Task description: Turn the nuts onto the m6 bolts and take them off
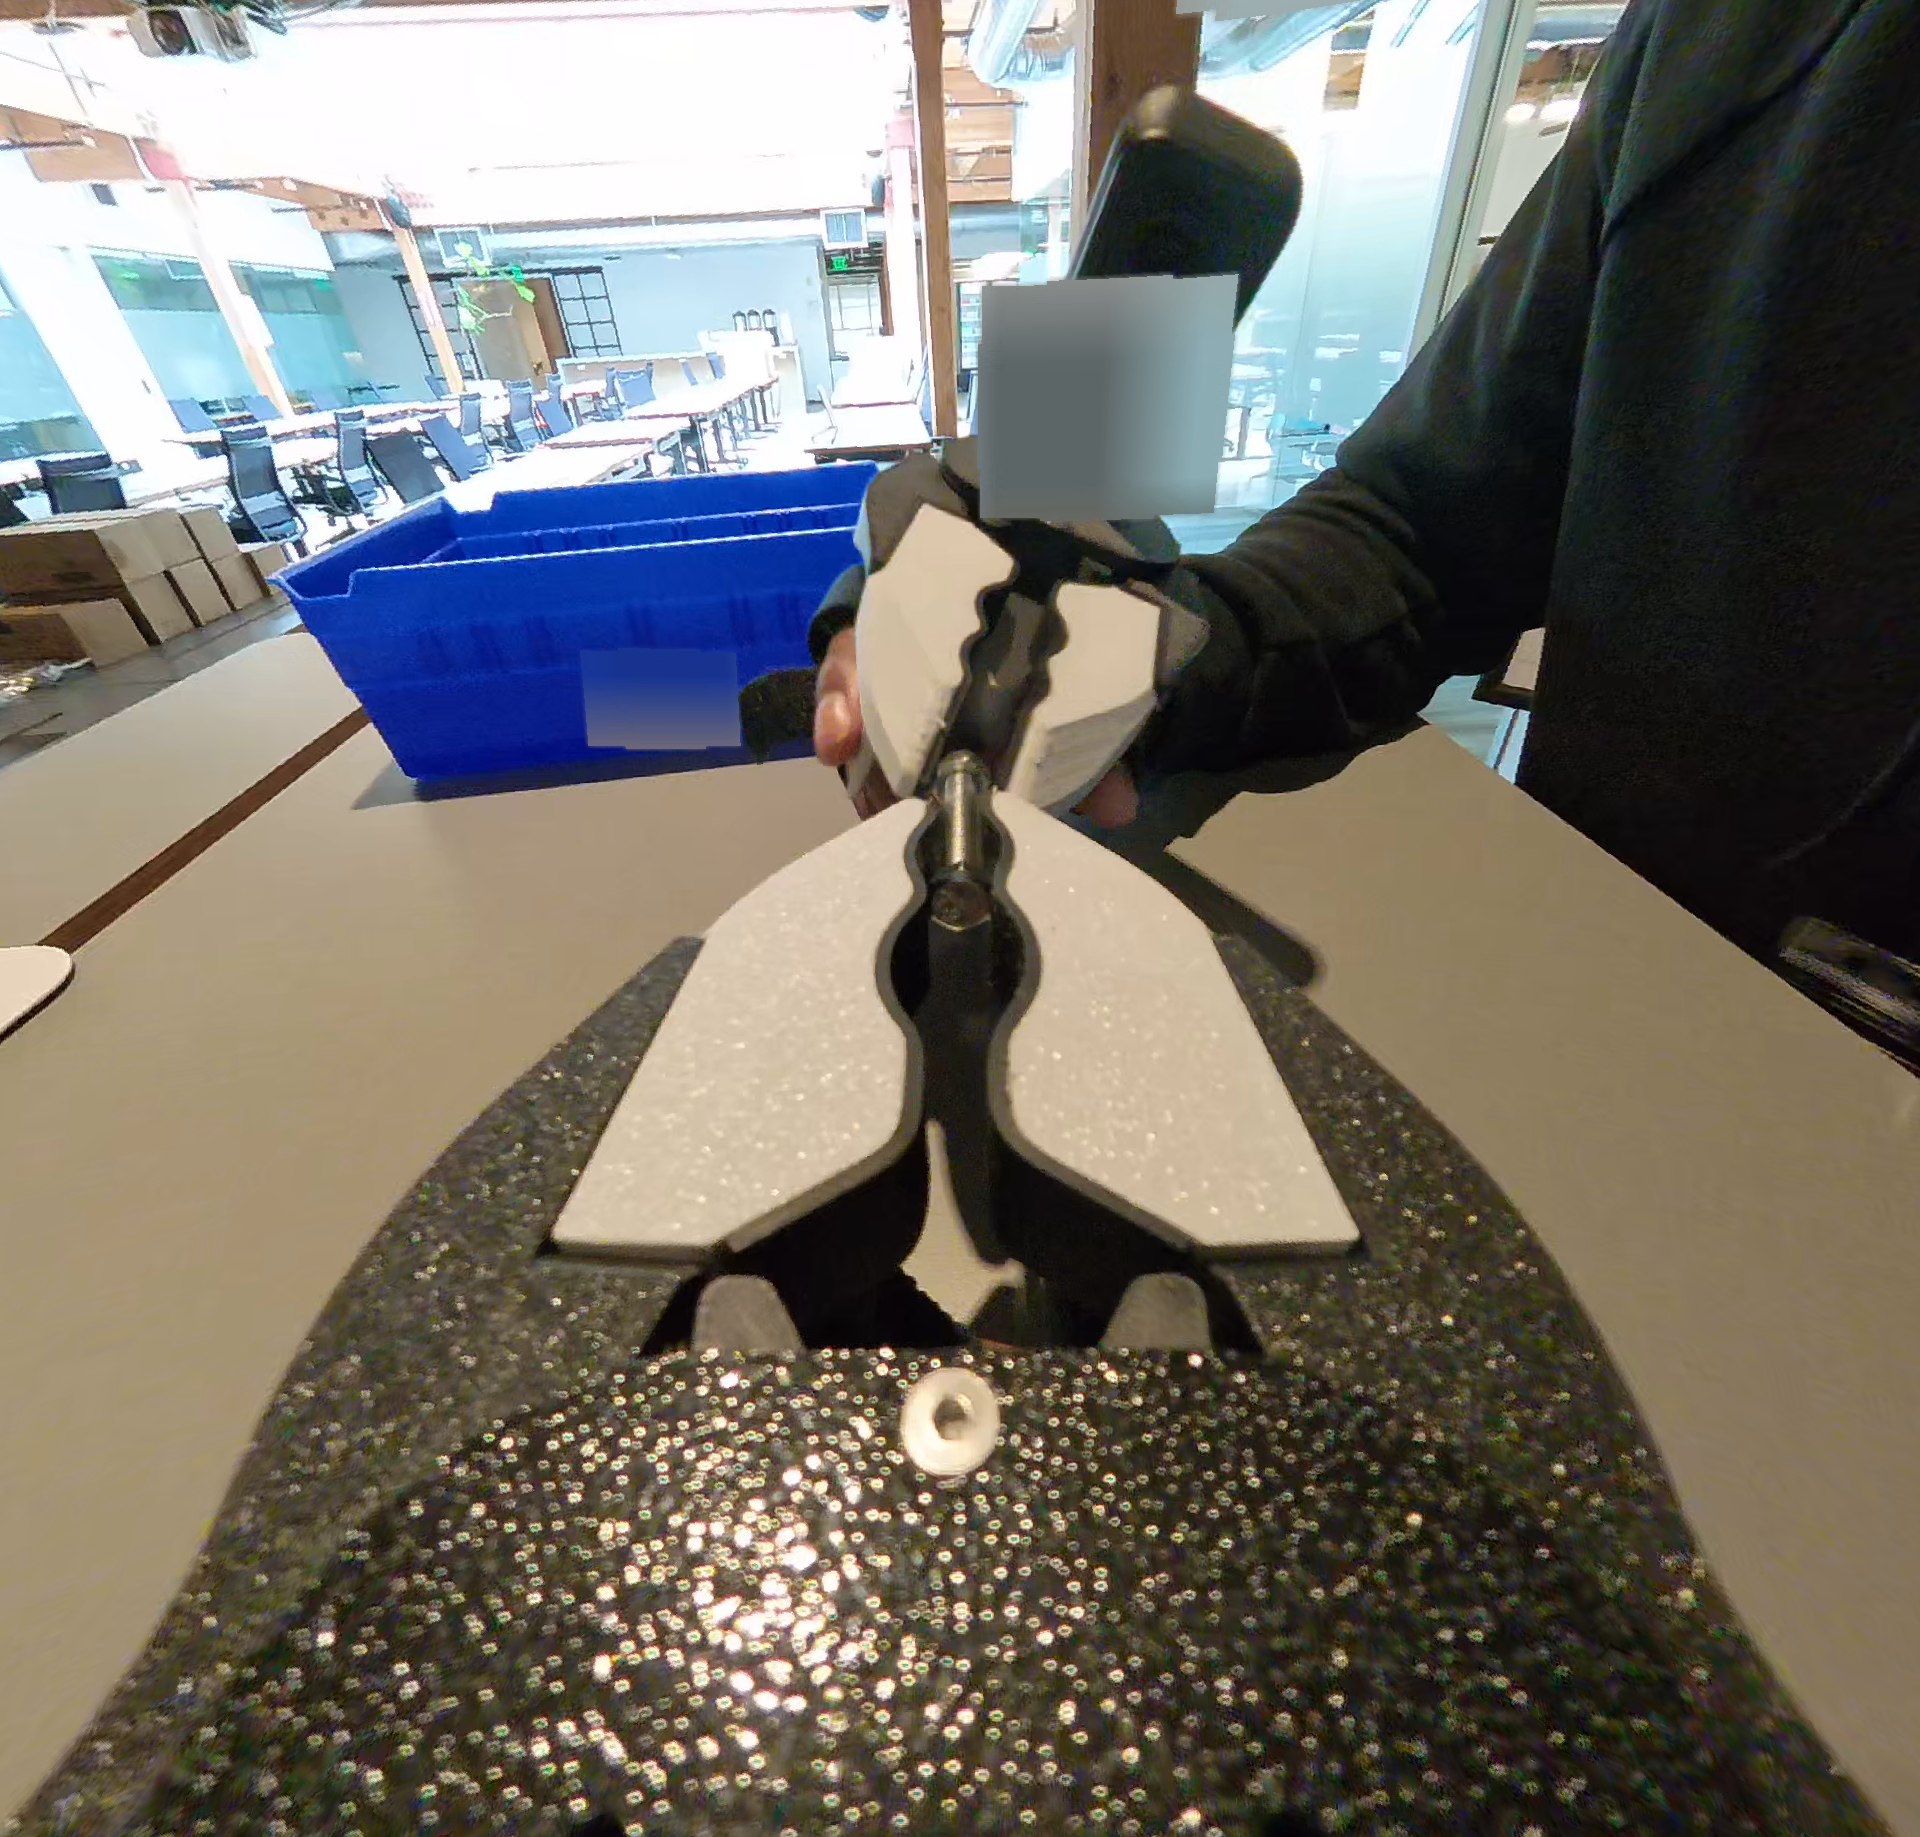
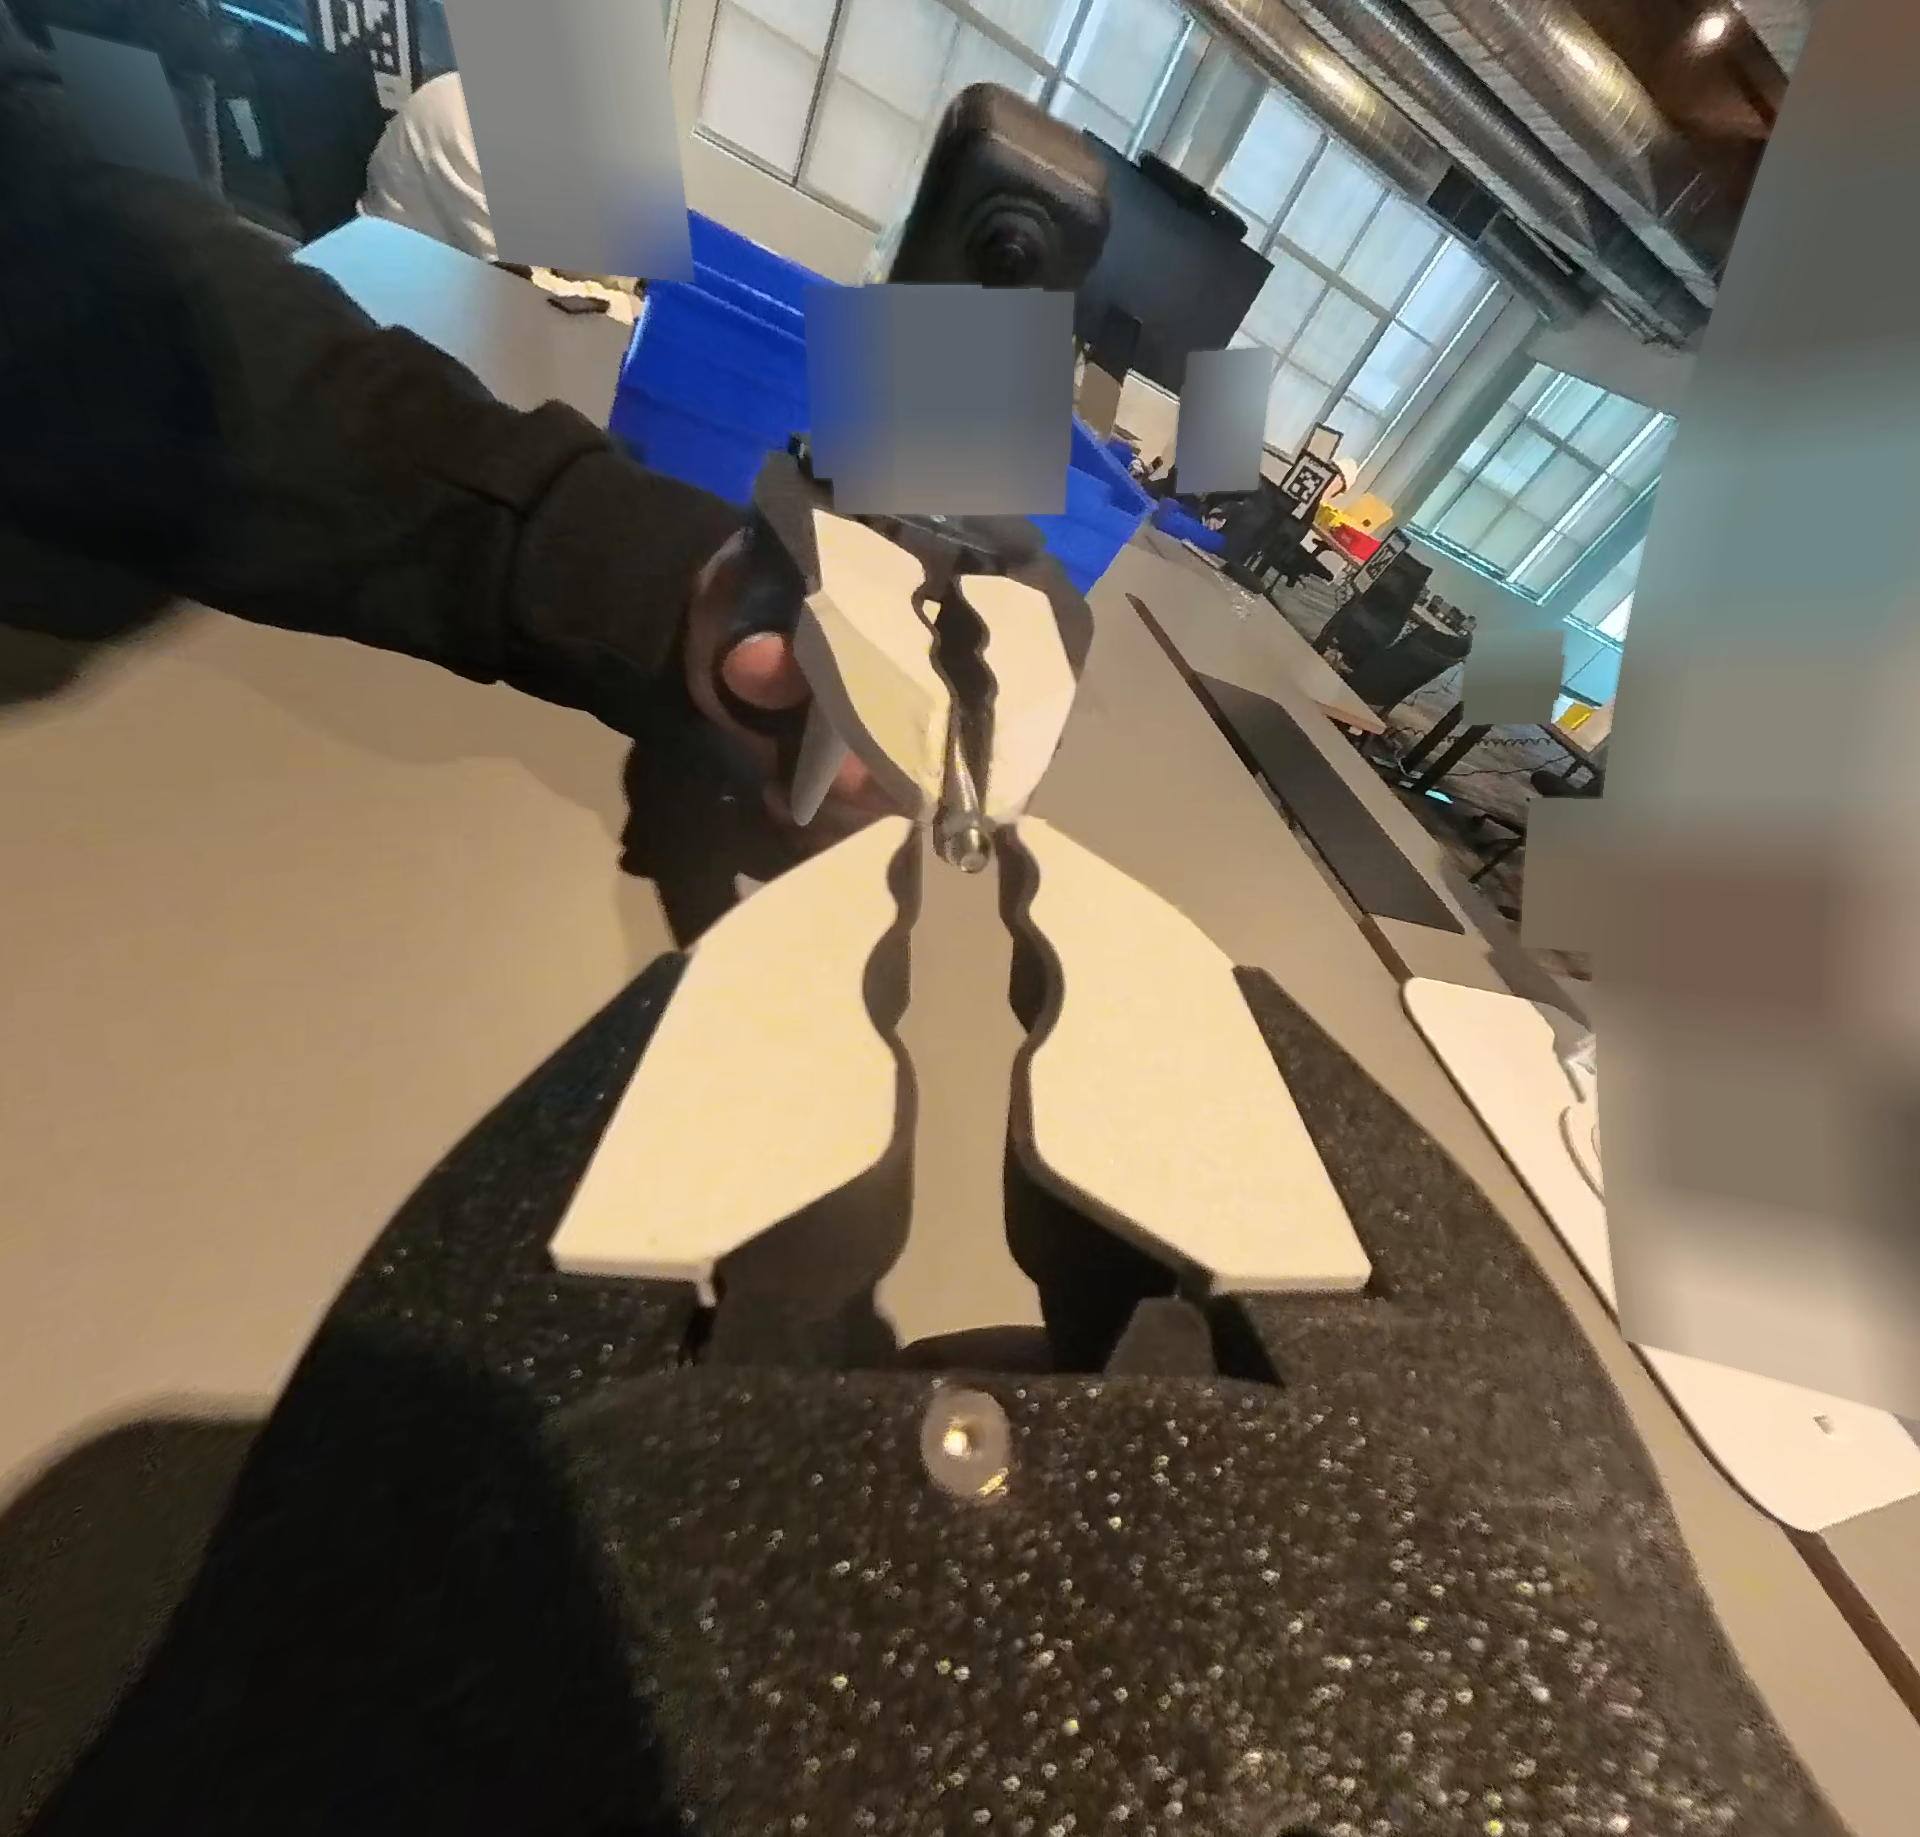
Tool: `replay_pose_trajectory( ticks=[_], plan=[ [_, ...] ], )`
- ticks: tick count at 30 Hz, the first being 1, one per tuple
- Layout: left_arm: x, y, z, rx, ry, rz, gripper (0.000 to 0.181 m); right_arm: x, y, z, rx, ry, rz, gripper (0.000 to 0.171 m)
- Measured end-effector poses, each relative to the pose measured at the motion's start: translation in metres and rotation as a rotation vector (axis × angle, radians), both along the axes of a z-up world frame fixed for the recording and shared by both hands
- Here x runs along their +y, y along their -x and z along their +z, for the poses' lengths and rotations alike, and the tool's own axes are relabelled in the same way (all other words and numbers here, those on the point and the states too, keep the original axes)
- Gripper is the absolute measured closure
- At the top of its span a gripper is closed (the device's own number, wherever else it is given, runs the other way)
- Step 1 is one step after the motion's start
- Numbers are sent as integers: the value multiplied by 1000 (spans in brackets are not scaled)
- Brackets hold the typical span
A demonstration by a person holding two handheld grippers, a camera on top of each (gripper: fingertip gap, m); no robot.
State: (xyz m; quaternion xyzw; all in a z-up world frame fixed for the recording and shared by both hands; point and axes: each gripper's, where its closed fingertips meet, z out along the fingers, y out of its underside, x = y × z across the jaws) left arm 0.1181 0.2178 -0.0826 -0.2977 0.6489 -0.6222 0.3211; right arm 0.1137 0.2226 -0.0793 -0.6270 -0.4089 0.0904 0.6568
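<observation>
My left gripper (image 1: 961, 831) is shut on a silver M6 bolt (image 1: 954, 857), with the bolt head (image 1: 961, 904) sitting between the white fingers and the shaft pointing away. My right gripper (image 1: 977, 764) faces it tip to tip, shut on the nut (image 1: 961, 774) at the bolt's far end. In the right wrist view, my right gripper (image 2: 964, 842) pinches the nut (image 2: 961, 842) at its fingertips. The left gripper (image 2: 961, 785) behind it holds the bolt shaft (image 2: 958, 748). Both are held above the grey table (image 1: 312, 1008).
Stacked blue bins (image 1: 582, 624) stand on the table's far side and also show in the right wrist view (image 2: 717, 364). White boards (image 2: 1496, 1070) lie at the table's right edge. The person's dark sleeve (image 1: 1558, 540) reaches in from the right. The tips of both grippers are at nearly the same place.
</observation>
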Motion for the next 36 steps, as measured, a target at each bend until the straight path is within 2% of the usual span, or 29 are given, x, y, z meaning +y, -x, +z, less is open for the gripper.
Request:
replay_pose_trajectory(
  ticks=[2,4,8,10,12,14,16,21,24,30,32,34,36],
  plan=[
    [0,0,0,-2,-3,4,176,1,0,-1,33,49,2,160],
    [1,0,0,-18,-15,14,176,1,1,-1,148,189,43,161],
    [6,0,-5,-47,-113,62,176,3,3,-5,578,715,162,161],
    [6,-2,-7,-37,-124,71,176,3,1,-6,724,825,233,161],
    [7,-3,-8,-31,-127,77,176,4,-2,-8,702,768,248,159],
    [8,-3,-6,-36,-115,77,176,7,-6,-11,588,648,202,146],
    [9,-2,-4,-42,-98,76,176,9,-11,-11,470,514,148,140],
    [9,-1,-4,-30,-78,61,176,8,-13,-3,214,211,40,141],
    [8,-1,-3,-27,-69,57,176,3,-7,-1,126,121,38,145],
    [5,0,-6,-15,-86,41,176,3,-1,-6,126,152,36,151],
    [4,0,-7,-10,-95,38,176,5,0,-10,129,203,31,161],
    [3,0,-7,-16,-97,36,176,4,2,-11,214,319,65,161],
    [4,0,-6,-24,-93,44,176,3,3,-9,399,528,131,161]
  ],
)
